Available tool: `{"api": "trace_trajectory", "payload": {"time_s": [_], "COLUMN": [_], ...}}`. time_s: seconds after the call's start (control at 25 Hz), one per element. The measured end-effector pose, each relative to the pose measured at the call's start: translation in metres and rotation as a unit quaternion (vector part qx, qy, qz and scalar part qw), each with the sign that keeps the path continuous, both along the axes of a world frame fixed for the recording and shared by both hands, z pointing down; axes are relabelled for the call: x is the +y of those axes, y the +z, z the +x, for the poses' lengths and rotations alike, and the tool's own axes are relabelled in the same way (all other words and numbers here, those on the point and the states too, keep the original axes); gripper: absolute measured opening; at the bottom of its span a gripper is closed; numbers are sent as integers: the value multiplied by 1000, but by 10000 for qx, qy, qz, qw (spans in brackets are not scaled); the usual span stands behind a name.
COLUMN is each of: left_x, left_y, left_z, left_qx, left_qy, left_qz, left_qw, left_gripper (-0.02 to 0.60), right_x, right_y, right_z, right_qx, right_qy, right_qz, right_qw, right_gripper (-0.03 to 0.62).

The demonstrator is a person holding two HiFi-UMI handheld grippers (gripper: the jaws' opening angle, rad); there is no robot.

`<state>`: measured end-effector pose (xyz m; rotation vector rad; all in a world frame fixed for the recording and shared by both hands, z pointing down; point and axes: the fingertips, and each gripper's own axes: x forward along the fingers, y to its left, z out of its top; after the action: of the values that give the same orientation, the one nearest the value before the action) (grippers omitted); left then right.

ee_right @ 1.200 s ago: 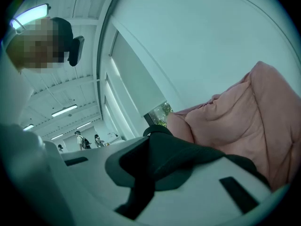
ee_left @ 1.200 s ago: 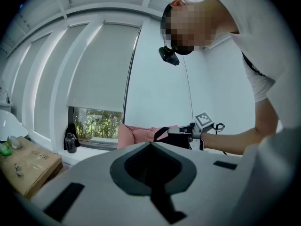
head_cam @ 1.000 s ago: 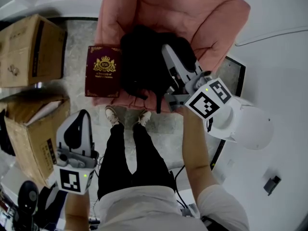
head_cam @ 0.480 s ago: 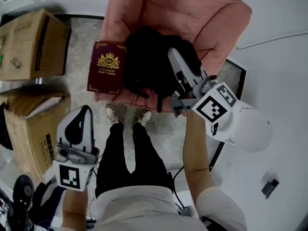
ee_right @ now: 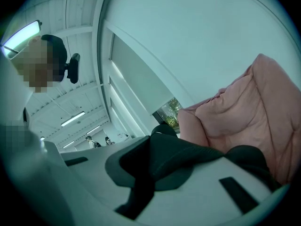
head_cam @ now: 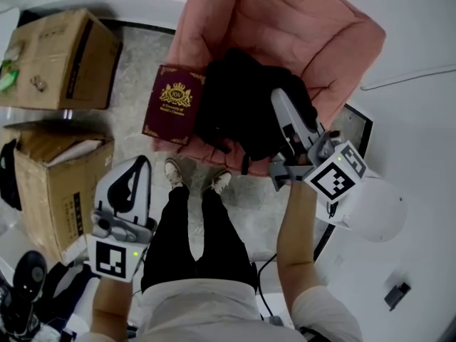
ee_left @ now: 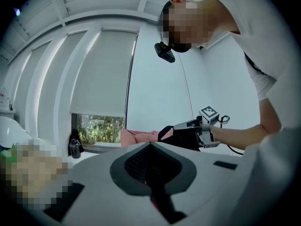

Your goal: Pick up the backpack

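A black backpack (head_cam: 242, 109) lies on a pink padded seat (head_cam: 285, 27). My right gripper (head_cam: 279, 100) reaches over the bag's right side. In the right gripper view its jaws (ee_right: 153, 147) are shut on a black strap of the bag (ee_right: 188, 153), with the pink cushion (ee_right: 244, 112) behind. My left gripper (head_cam: 134, 184) hangs low at the left, away from the seat, over the floor. Its jaws (ee_left: 150, 147) are shut with nothing between them. The left gripper view shows the backpack (ee_left: 181, 136) in the distance.
A dark red book with a gold crest (head_cam: 173, 105) lies at the seat's left edge beside the bag. Cardboard boxes (head_cam: 60, 59) (head_cam: 53, 191) stand at the left. A white round stool (head_cam: 377, 209) is at the right. The person's legs (head_cam: 192, 226) stand before the seat.
My right gripper, still shut on the strap, has come a little up and toward the person with the backpack. The left gripper has hardly moved.
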<state>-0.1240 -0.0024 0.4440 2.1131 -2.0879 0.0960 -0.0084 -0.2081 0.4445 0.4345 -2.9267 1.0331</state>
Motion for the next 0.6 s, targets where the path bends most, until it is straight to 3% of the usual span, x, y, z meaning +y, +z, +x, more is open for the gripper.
{"api": "trace_trajectory", "payload": {"time_s": [0.6], "left_x": [34], "left_y": [-70], "left_z": [-26], "left_qx": [-335], "left_qy": [-313], "left_qz": [342], "left_qw": [9984], "left_gripper": [5], "right_x": [13], "right_y": [-74], "right_z": [18], "right_qx": [-122], "right_qy": [167], "right_qz": [123], "right_qw": [9997], "right_gripper": [34]}}
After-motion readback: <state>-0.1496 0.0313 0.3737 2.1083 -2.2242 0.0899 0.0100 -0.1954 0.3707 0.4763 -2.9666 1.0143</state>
